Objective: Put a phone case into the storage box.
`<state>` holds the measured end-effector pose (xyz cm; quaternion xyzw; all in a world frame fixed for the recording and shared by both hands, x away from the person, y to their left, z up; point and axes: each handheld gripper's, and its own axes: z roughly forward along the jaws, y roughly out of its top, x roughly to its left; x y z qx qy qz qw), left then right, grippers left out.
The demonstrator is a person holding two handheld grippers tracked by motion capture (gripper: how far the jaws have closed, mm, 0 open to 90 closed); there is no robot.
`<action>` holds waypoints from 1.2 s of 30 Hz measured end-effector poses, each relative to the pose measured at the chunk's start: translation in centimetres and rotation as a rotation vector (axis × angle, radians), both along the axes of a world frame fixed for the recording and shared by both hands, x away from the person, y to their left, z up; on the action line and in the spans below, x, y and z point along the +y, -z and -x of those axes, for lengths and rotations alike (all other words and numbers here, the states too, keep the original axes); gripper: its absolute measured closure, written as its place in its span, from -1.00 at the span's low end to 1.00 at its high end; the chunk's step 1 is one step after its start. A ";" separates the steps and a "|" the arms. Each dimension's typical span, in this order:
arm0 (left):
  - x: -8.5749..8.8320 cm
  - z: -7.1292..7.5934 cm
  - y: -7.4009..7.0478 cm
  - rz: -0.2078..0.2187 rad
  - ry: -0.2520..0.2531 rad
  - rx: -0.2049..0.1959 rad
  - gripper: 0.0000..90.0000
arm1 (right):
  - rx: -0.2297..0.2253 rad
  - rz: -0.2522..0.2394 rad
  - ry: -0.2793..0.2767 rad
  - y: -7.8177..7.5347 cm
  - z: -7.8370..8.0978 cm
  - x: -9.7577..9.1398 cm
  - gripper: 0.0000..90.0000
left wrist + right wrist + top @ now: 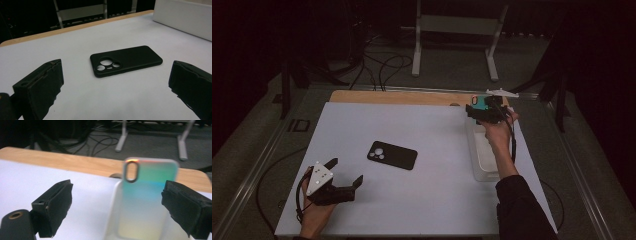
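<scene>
Where blurred in the right gripper view, iridescent phone case point(147, 200) stands upright at the far end of the clear bin point(484, 167), lower edge cut off. Right gripper point(482, 111) raised at 2 o'clock, jaws spread, nothing pinched. Left gripper point(346, 172) low at 7 o'clock, jaws released, aimed at black phone case point(392, 155).

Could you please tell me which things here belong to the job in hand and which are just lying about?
In the job:
- black phone case, flat on the white mat, ahead of the open left gripper
- shiny phone case, standing in the clear bin, before the open right gripper

Lying about:
- cables on the floor
- metal stand
</scene>
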<state>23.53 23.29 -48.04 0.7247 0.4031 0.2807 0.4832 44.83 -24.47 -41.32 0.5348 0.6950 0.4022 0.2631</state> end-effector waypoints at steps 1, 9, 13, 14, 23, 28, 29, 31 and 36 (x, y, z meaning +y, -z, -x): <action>0.0 0.0 0.0 0.002 0.000 0.000 -0.99 | -0.001 0.001 -0.011 -0.1 0.3 0.2 -0.80; -0.1 -0.1 0.1 -0.003 0.003 0.002 -0.99 | -0.029 -0.005 -0.091 -0.8 2.4 1.0 -0.81; -0.1 0.0 0.1 -0.005 0.004 0.003 -0.99 | -0.045 0.004 -0.126 -1.0 3.6 1.3 -0.80; -0.1 -0.1 0.1 -0.005 0.004 0.003 -0.99 | -0.046 -0.001 -0.132 -1.1 3.9 1.4 -0.80; -0.2 -0.1 0.2 -0.009 0.004 0.008 -0.99 | -0.073 -0.012 -0.201 -1.1 6.6 1.7 -0.80; -0.2 -0.1 0.2 -0.010 0.003 0.005 -0.99 | -0.074 -0.024 -0.238 -1.2 7.6 2.0 -0.80; -0.3 -0.1 0.2 -0.010 0.003 0.006 -0.99 | -0.073 -0.032 -0.246 -1.2 7.7 2.1 -0.80; -0.3 0.0 0.2 -0.010 0.005 0.005 -0.99 | -0.071 -0.036 -0.252 -1.2 7.9 2.3 -0.80; -0.4 0.0 0.2 -0.014 0.009 0.006 -0.99 | -0.061 -0.029 -0.283 -0.7 8.4 3.2 -0.80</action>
